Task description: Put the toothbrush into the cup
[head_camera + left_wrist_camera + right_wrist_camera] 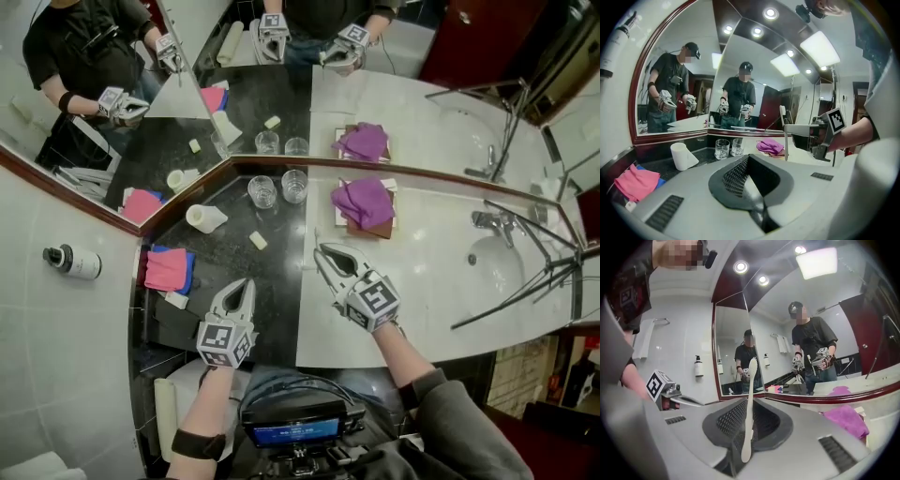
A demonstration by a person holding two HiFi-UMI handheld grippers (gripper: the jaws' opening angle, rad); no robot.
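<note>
Bathroom counter (422,300), black stone left, white right, mirror (178,131) along the back edge. Your right gripper (325,254) pinches the toothbrush (748,411) low on its handle, bristles up, over the black-white seam; from the head view the brush is barely readable. Left gripper (247,283) hangs over the black part, jaws pressed together on nothing. Left cup (262,191) and right cup (294,186) stand side by side at the back edge, open stone between them and the brush. Purple cloth (364,202) sits just right of them. Sink (502,267) at the right end, crossed by dark rods (530,281) that run out of frame
</note>
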